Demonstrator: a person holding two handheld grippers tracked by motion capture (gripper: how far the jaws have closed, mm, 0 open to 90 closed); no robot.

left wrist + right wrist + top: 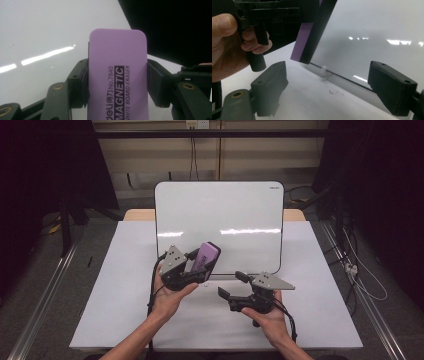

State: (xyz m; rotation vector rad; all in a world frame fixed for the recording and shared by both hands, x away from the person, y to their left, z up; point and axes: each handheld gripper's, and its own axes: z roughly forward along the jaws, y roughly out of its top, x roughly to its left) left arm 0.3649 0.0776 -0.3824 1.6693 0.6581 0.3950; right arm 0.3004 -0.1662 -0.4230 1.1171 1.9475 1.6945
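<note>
Dark room, cables along the back wall; a table under a white sheet takes up the middle, the person's forearms coming in from its near edge. Landmark for everything below: the whiteboard, propped at the far half of the table and leaning back, its glossy face toward the person, presumably so it can be worked on from the seat. Board face looks clean apart from ceiling-light streaks; a few faint marks lie on the sheet just below its bottom edge. Left gripper held up in front of the board's lower left part, tongs clamped hard on a purple magnetic eraser, gripped by its long sides with the labelled purple back toward the gripper's camera. From the right gripper view the dark felt side faces the board, close to the surface, whether touching I cannot tell. That hold reads as set up for wiping. Right gripper sits low in front of the board's bottom edge, right of the eraser, tongs wide with nothing between them, apparently standing clear.
</note>
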